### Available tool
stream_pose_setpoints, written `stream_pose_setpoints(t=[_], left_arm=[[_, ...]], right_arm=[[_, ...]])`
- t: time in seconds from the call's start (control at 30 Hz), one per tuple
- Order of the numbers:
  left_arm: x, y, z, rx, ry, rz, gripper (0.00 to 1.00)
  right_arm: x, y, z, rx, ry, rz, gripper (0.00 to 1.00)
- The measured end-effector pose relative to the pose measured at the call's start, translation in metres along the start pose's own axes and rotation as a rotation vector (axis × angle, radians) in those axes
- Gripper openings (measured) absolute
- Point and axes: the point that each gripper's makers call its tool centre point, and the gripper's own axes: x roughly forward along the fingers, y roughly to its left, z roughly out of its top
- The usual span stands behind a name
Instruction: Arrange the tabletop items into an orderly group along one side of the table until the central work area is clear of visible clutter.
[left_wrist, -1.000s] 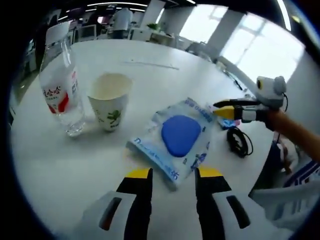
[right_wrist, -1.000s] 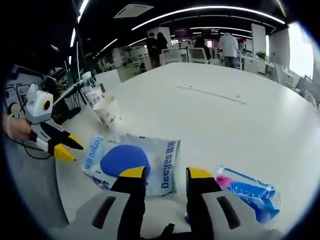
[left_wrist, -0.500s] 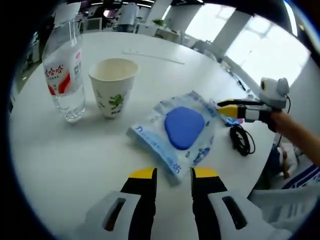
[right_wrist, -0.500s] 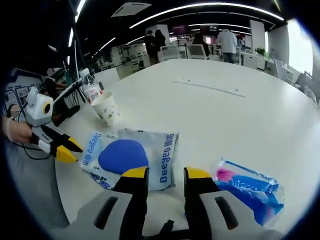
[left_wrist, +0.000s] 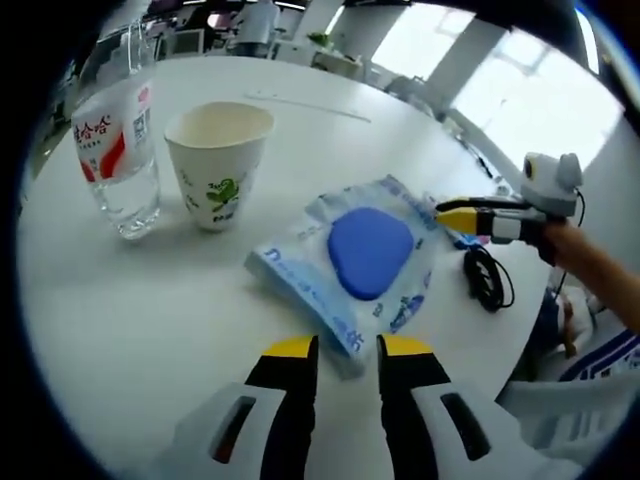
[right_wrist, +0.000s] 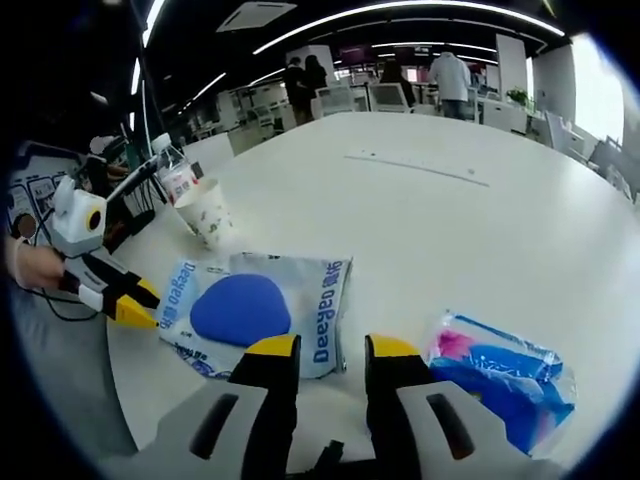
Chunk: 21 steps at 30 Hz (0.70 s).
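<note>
With the clear plastic water bottle (left_wrist: 115, 140) and white paper cup (left_wrist: 217, 160) already side by side near the table edge, the pale-blue wipes packet (left_wrist: 350, 265) and small blue-and-pink pouch (right_wrist: 505, 375) apparently remain unsorted, while the left gripper (left_wrist: 345, 348) and right gripper (right_wrist: 318, 348) hover slightly parted, holding nothing.

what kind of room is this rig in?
Most likely an open-plan office. The big round white table stands in a hall with long ceiling light strips, rows of desks and chairs behind it where people stand, and large bright windows.
</note>
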Motion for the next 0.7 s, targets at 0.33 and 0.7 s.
stream_pose_setpoints(t=[0.33, 0.7], left_arm=[[0.0047, 0.0065, -0.0003, -0.018, 0.003, 0.004, 0.14], [0.0090, 0.0089, -0.0019, -0.032, 0.006, 0.000, 0.10]], right_arm=[[0.0039, 0.0036, -0.0020, 0.004, 0.009, 0.004, 0.19], [0.0039, 0.0038, -0.0067, 0.007, 0.019, 0.001, 0.14]])
